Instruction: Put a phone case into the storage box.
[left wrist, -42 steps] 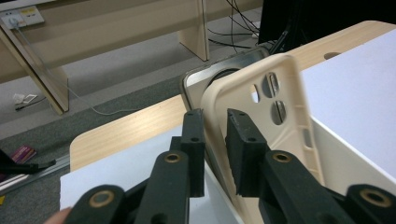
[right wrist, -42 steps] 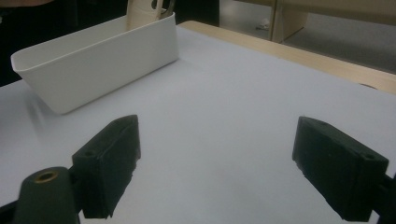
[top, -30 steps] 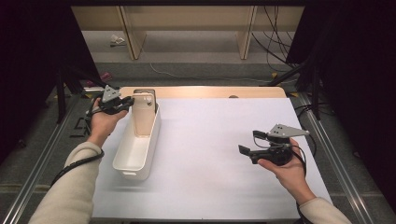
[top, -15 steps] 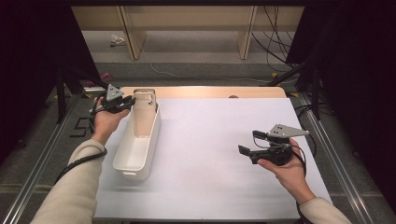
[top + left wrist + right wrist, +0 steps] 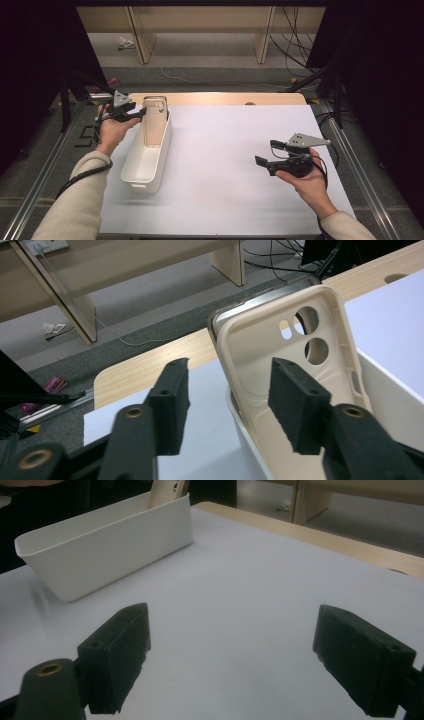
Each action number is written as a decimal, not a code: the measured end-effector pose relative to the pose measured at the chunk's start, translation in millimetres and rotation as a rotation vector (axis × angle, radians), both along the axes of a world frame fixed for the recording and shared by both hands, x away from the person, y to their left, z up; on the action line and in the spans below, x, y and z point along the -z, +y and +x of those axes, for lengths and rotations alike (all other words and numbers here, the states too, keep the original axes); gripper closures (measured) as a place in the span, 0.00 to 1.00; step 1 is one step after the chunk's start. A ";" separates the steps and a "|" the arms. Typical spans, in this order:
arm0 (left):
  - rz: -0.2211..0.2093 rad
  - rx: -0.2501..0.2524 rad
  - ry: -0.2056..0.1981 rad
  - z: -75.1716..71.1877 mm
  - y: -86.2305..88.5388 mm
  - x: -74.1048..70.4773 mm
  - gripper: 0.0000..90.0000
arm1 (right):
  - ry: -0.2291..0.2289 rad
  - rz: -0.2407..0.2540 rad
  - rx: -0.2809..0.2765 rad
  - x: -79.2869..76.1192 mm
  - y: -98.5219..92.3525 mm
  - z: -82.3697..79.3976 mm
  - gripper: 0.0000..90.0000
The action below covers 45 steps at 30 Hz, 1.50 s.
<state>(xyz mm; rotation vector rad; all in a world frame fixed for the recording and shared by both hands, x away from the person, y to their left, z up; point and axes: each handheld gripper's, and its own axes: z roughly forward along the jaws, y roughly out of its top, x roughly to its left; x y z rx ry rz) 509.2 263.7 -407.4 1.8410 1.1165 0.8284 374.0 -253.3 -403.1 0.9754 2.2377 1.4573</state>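
Note:
A beige phone case (image 5: 154, 119) with round camera holes stands on end at the far end of a long white bin (image 5: 161, 152). My left gripper (image 5: 140, 114) reaches it from the left. In the left gripper view the jaws (image 5: 230, 365) have just been opening; the case (image 5: 280, 365) has its left rim between them, but the pads do not press on it. A grey edge shows behind the case's top. My right gripper (image 5: 266, 153) hovers open over the white mat at the right, nothing between its jaws (image 5: 232, 612); the bin (image 5: 100, 540) lies beyond it.
A white mat (image 5: 230, 150) covers the wooden table (image 5: 225, 98), whose far strip is bare. Metal rails (image 5: 45, 175) run along both sides. Beyond the table are wooden shelf legs (image 5: 262, 35) and cables on the floor (image 5: 300, 40).
The left gripper's jaws stand wider apart than before, off the case's rim. The case stays upright in the bin. Both hands keep their places.

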 end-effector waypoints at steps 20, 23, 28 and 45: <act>-0.131 0.139 0.016 -81.7 -15.6 -26.5 0.16 | 0.002 -0.004 -0.003 0.7 1.0 0.3 0.18; -0.152 0.162 0.007 -92.3 -19.6 -29.5 0.14 | 0.004 -0.006 -0.004 0.8 0.9 0.3 0.18; -0.151 0.194 -0.004 -109.0 -27.5 -29.4 0.13 | 0.002 -0.005 -0.004 0.3 0.2 0.2 0.18; -0.169 0.287 -0.062 -160.1 -46.9 -11.3 0.12 | 0.004 -0.014 -0.012 1.7 -0.9 -2.0 0.18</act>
